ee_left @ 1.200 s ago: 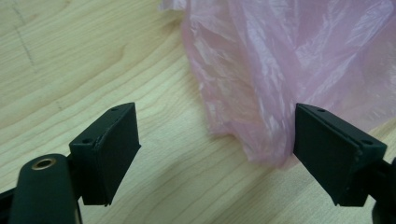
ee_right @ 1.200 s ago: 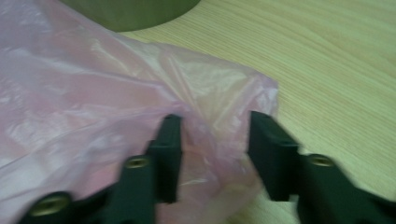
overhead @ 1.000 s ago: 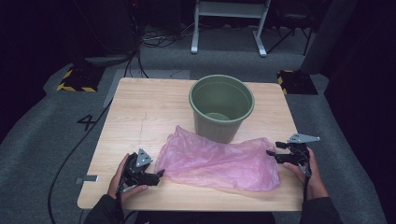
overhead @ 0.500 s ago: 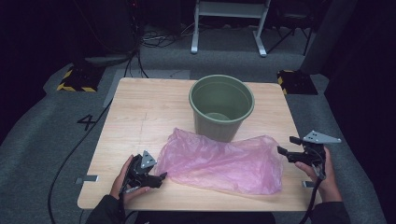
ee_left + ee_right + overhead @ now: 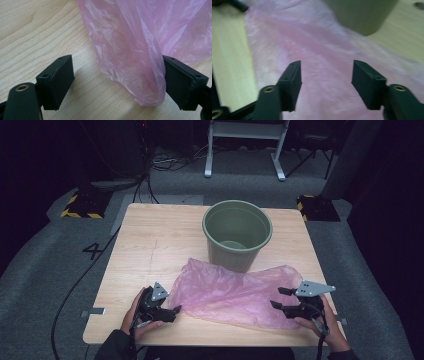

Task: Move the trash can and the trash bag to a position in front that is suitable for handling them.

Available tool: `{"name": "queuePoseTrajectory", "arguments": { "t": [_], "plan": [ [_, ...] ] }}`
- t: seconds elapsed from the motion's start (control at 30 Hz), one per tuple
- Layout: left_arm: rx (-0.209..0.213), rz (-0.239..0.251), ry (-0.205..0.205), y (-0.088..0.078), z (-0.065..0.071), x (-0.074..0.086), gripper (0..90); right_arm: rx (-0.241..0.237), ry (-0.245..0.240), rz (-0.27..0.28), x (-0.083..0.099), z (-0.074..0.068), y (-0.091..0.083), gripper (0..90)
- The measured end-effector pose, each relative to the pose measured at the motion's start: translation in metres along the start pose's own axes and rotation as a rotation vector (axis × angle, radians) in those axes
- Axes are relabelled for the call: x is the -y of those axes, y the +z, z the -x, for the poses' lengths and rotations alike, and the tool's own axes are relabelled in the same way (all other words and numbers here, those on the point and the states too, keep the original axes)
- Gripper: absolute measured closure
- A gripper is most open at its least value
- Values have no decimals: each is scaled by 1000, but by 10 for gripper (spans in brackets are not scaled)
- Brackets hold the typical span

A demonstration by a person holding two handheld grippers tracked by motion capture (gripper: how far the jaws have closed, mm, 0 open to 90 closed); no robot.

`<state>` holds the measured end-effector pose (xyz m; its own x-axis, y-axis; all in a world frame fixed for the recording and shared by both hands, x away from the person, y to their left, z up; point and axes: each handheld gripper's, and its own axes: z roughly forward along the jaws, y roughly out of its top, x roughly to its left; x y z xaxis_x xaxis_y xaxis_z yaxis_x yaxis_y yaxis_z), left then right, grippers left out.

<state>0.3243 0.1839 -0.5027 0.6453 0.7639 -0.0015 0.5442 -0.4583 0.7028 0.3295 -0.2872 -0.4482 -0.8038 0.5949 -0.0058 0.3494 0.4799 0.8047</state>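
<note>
Object: pink plastic bag point(image 5: 239, 292), flat at lower centre, in front of green bucket point(image 5: 237, 234) | Handling: light, limp, slippery film; grip bunched edge | Left gripper point(image 5: 172, 312): open, bag corner between jaws, unclamped | Right gripper point(image 5: 278, 298): jaws just closing, still apart, nothing clamped, over bag.

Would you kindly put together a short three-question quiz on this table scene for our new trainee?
1. True or false: the pink plastic bag lies flat inside the green bucket.
2. Which gripper has a corner of the bag between its open jaws? A) left gripper B) right gripper
3. What does the bucket stand on?

Key
1. False: the bag lies on the wooden table, in front of the bucket.
2. A; the right gripper's jaws, which have just been closing, stand open above the bag.
3. The wooden table.
</note>
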Motion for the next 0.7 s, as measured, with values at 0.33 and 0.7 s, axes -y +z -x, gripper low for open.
{"name": "queuePoseTrajectory", "arguments": {
  "t": [0.33,0.7],
  "plan": [
    [-8,5,-9,5,5,-3,112,-1,-56,-158,22,-5,27,548],
    [17,-8,12,18,14,-15,54,56,21,-152,36,28,27,590]
  ]
}}
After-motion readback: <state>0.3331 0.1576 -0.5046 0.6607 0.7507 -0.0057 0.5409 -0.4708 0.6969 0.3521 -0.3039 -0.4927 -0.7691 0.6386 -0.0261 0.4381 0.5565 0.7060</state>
